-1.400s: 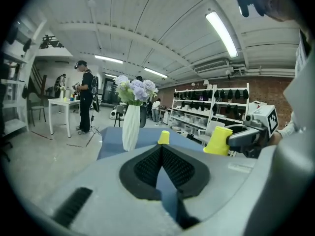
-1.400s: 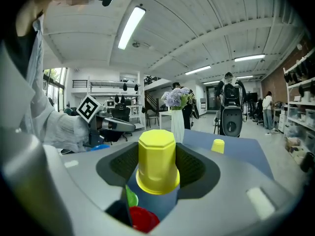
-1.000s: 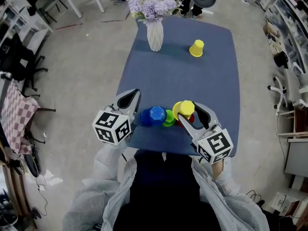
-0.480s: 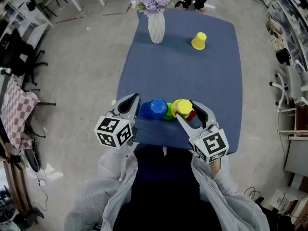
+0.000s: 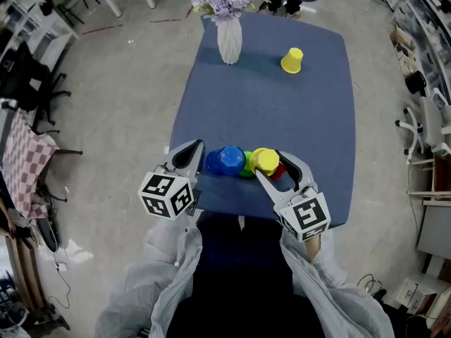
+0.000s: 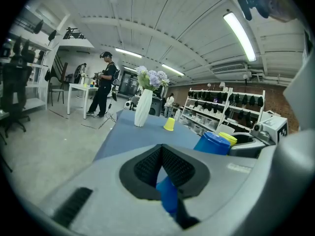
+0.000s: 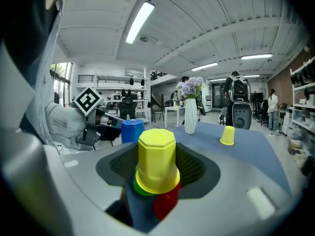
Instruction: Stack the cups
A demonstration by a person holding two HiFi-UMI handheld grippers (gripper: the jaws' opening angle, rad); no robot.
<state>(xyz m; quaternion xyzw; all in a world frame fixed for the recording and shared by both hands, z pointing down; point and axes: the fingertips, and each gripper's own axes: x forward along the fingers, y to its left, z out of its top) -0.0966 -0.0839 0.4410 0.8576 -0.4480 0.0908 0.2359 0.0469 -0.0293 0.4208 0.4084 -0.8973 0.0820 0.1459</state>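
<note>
At table (image 5: 282, 111) near edge, clamps right gripper (image 5: 272, 165) on yellow cup (image 5: 266, 160) over green cup (image 5: 246, 169); holds left gripper (image 5: 187, 153) closed, empty. Next, probably: seat squarely, release.

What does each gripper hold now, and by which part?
Right gripper clamps the yellow cup by its sides; left gripper is shut, empty.

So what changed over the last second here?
Both grippers sank a little. The right gripper still grips the yellow cup over the green cup and red cup; the left gripper stays shut, empty. The blue cup, far yellow cup and vase unmoved.
</note>
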